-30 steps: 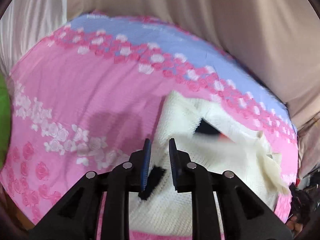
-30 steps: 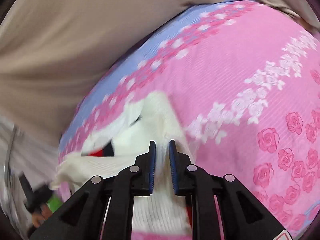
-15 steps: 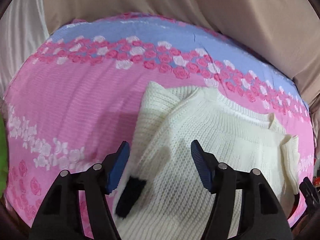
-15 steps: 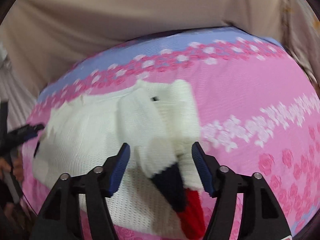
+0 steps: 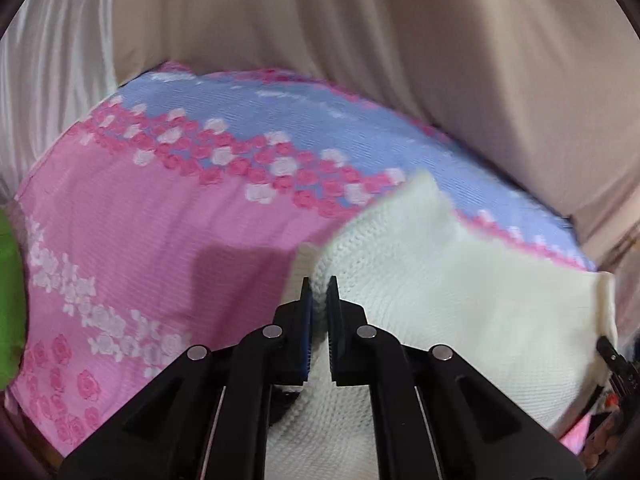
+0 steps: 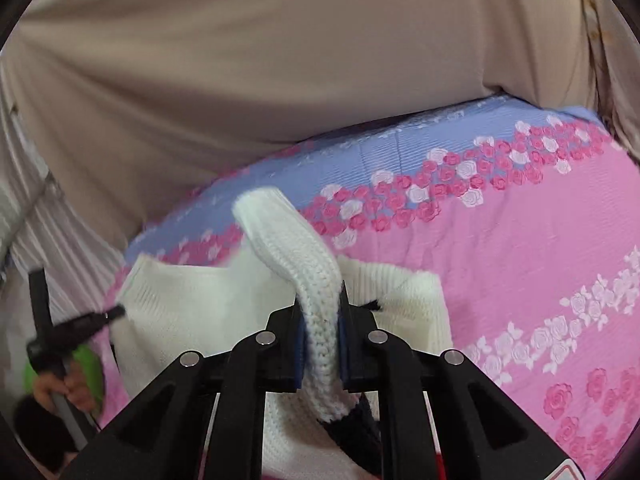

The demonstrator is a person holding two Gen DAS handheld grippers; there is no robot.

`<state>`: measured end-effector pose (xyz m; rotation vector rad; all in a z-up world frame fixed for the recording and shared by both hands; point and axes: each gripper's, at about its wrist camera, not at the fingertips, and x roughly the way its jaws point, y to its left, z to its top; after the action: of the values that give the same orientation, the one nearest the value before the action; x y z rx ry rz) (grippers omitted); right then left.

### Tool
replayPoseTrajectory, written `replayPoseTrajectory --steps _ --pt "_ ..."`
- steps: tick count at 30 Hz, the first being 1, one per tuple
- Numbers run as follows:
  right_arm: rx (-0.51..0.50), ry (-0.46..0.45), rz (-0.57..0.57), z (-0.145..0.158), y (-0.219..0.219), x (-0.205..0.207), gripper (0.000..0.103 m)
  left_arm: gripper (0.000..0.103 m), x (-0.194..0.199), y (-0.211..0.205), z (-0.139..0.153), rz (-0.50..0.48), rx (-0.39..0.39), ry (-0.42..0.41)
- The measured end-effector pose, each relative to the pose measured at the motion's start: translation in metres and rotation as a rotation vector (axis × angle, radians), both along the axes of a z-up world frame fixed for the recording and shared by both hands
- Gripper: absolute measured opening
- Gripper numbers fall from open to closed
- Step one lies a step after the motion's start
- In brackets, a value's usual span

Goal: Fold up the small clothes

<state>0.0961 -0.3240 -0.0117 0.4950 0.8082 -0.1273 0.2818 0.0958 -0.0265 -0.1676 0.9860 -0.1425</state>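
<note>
A cream knitted sweater (image 5: pixel 460 304) lies on a bed covered by a pink and blue floral sheet (image 5: pixel 160 216), toward the side nearest the beige curtain (image 5: pixel 360 60). Both claws have hold of it. The left gripper (image 5: pixel 319 292) is pinched nearly shut on a fold at the sweater's edge, with only a thin ridge of knit showing between its blue pads. The right gripper (image 6: pixel 320 312) is clamped on a sleeve (image 6: pixel 288 248), which arches up out of the jaws and flops forward over the body of the garment (its dark cuff seems to hang below the claw, though that part is half hidden). This looks like the middle of a fold, with sleeve and side edge picked up together. The next move probably calls for carrying both grips across the sweater at the same height, keeping the knit taut so it lands flat, then letting go only once the layer rests squarely on the body.
</note>
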Motion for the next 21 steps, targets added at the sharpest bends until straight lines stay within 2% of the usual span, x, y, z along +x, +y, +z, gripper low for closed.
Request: replayPoseTrajectory --steps 1,3,4,5,6,9,10,11,12,13,14,15,19,21 --pt "0.014 0.082 -0.005 -0.029 -0.01 0.014 0.013 0.006 0.011 0.0 -0.021 0.02 0.022 0.047" --pt "0.106 0.245 -0.029 -0.085 -0.025 0.033 0.013 0.006 0.024 -0.003 -0.059 0.037 0.045 0.147" --pt "0.16 0.274 -0.038 -0.104 -0.031 0.036 0.012 0.006 0.025 -0.005 -0.068 0.034 0.052 0.165" --pt "0.188 0.221 -0.056 -0.103 -0.034 0.033 0.014 0.006 0.022 -0.008 -0.072 0.025 0.072 0.146" --pt "0.201 0.211 -0.072 -0.096 -0.035 0.033 0.017 0.006 0.018 -0.012 -0.069 0.013 0.089 0.123" --pt "0.192 0.147 -0.096 -0.073 -0.03 0.025 0.043 0.009 0.014 -0.016 -0.06 -0.006 0.071 0.109" --pt "0.18 0.132 -0.098 -0.069 -0.028 0.023 0.056 0.01 0.015 -0.016 -0.059 -0.008 0.061 0.106" --pt "0.168 0.122 -0.097 -0.066 -0.024 0.024 0.061 0.01 0.017 -0.018 -0.059 -0.012 0.065 0.107" --pt "0.153 0.134 -0.085 -0.067 -0.02 0.028 0.061 0.01 0.02 -0.021 -0.061 -0.014 0.076 0.114" --pt "0.12 0.167 -0.069 -0.07 -0.015 0.037 0.058 0.011 0.025 -0.024 -0.065 -0.016 0.09 0.123" --pt "0.083 0.191 -0.055 -0.074 -0.011 0.043 0.031 0.007 0.025 -0.028 -0.066 -0.011 0.104 0.127" --pt "0.054 0.204 -0.049 -0.077 -0.012 0.049 0.008 0.007 0.027 -0.027 -0.066 -0.001 0.11 0.126" --pt "0.117 0.121 -0.164 -0.071 -0.043 0.033 0.006 0.006 0.03 -0.012 -0.063 0.042 0.085 0.122" --pt "0.147 0.162 -0.193 -0.087 -0.058 0.027 0.006 0.007 0.033 -0.007 -0.073 0.052 0.082 0.148"
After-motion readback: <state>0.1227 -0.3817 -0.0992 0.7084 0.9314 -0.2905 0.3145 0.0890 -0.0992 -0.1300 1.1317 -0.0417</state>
